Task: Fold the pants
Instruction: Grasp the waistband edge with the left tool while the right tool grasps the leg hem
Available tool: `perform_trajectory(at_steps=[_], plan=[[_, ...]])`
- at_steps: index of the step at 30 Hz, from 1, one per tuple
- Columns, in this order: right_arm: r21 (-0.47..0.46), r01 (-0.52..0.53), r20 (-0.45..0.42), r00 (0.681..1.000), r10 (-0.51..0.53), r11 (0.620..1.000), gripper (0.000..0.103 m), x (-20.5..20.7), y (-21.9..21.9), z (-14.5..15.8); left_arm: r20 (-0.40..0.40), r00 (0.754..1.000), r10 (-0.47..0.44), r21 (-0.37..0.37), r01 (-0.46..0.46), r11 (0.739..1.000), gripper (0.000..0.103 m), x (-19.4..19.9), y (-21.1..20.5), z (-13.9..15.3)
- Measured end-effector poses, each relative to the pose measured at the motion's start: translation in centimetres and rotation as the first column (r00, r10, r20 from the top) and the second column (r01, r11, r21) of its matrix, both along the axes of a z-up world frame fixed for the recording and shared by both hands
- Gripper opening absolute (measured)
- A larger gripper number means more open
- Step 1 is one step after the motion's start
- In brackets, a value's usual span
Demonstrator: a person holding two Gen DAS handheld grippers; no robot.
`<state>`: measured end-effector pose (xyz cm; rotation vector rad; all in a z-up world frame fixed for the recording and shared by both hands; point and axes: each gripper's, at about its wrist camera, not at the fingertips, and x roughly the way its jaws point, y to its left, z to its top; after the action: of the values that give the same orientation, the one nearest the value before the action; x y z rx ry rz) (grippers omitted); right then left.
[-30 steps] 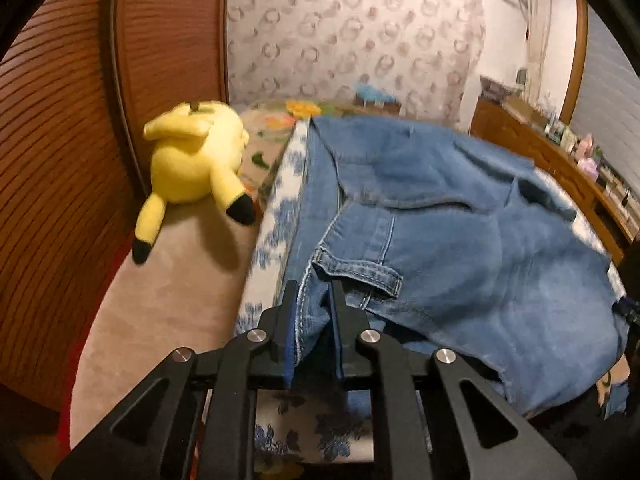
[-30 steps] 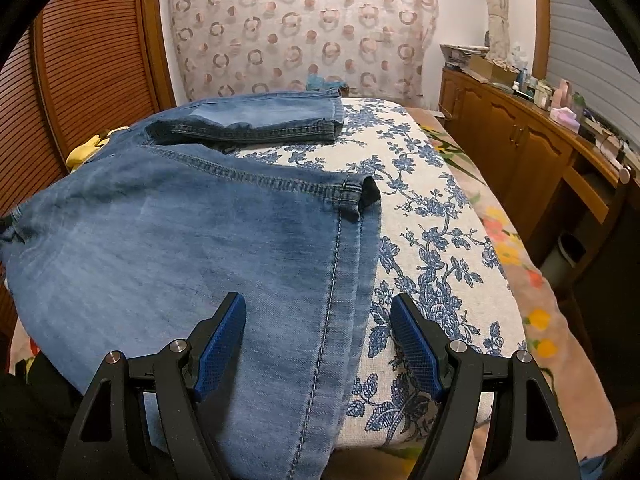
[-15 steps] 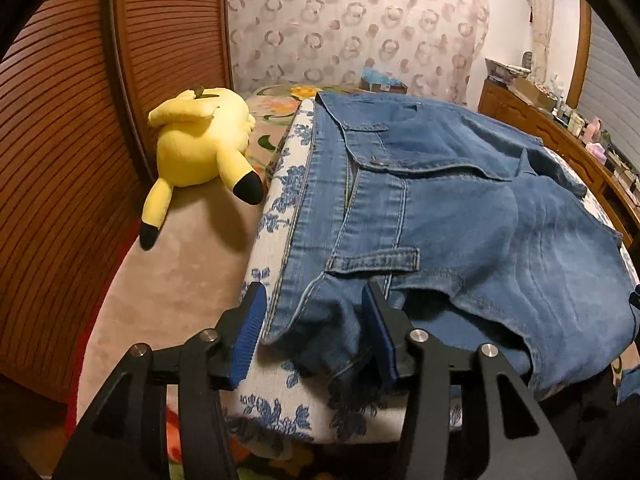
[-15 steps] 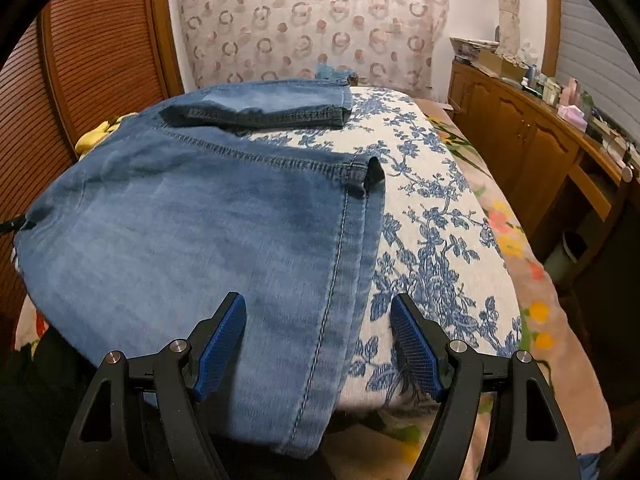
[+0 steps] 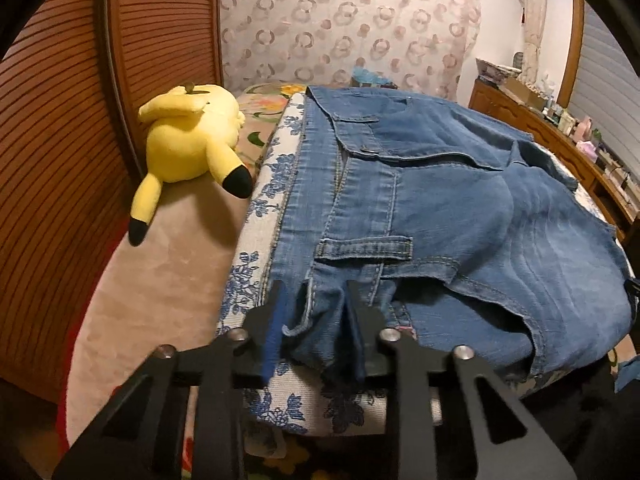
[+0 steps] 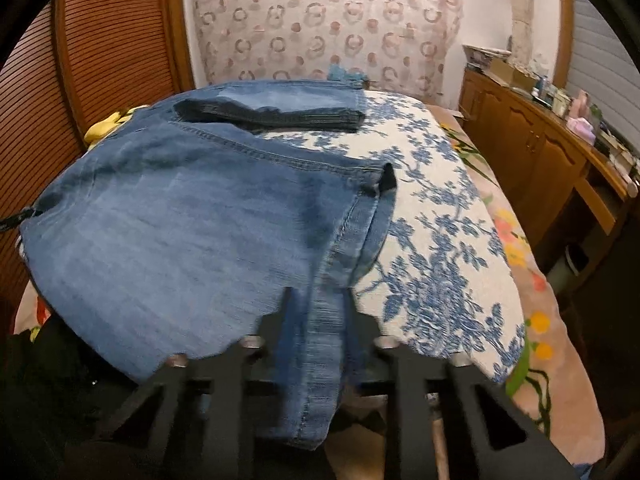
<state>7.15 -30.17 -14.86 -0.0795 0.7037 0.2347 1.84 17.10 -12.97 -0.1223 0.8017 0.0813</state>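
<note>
**Q:** Where the blue jeans (image 5: 460, 208) lie across the bed, which way does their long axis run?

**A:** Crosswise. The waistband with its belt loops sits at the left side of the floral bedspread (image 6: 440, 280), near the yellow plush toy (image 5: 192, 140); the legs run toward the right side. One hem (image 6: 384, 180) ends partway across the spread, and a farther leg (image 6: 280, 108) lies beyond it, its cuff showing a darker inner face.

**Q:** How do the tongs stand?

**A:** The left gripper (image 5: 316, 320) has just been closing and clamps a bunched fold of denim at the waist corner. The right gripper (image 6: 316, 320) has also just been closing; its jaws pinch the seamed near edge of the leg, which hangs over the bed's front.

**Q:** And the room?

**A:** A ribbed wooden panel (image 5: 52, 160) stands at the left, a ring-patterned curtain (image 6: 320, 28) behind, and a cluttered wooden sideboard (image 6: 540, 152) at the right. A beige blanket (image 5: 160, 280) lies under the toy.

**Q:** What stays unclear?

**A:** The right view is motion-blurred, so pad contact there is soft-edged. The sideboard's items are too small to name, and the dark mass at the lower left of that view cannot be identified.
</note>
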Motion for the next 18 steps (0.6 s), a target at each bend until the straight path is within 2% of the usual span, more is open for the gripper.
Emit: perform_trajectory(at_steps=[4,6,9,13,18], plan=[[0.02,-0.031,0.025,0.999,0.03,0.999,0.008,-0.1,0.1,0.8,0.012,1.0,-0.01,-0.005,0.01,1.0,0.012,0.1,-0.6,0.9],[0.043,-0.024,0.06,0.998,0.021,0.999,0.007,0.0,-0.4,1.9,0.029,0.999,-0.043,-0.04,0.044,0.998,0.009,0.1,-0.8,2.2],[0.095,-0.018,0.115,0.993,0.007,0.995,0.007,0.3,-1.0,4.0,0.08,0.995,-0.065,-0.02,0.067,0.998,0.009,0.2,-1.3,4.5],[0.082,-0.037,0.207,0.978,0.02,0.996,0.007,0.6,-0.4,6.4,0.146,0.986,-0.085,0.009,0.085,0.996,0.009,1.0,-1.7,7.9],[0.067,-0.034,0.275,0.961,0.014,0.997,0.007,3.1,0.2,8.4,0.186,0.976,-0.108,0.031,0.104,0.994,0.009,2.9,-2.1,10.2]])
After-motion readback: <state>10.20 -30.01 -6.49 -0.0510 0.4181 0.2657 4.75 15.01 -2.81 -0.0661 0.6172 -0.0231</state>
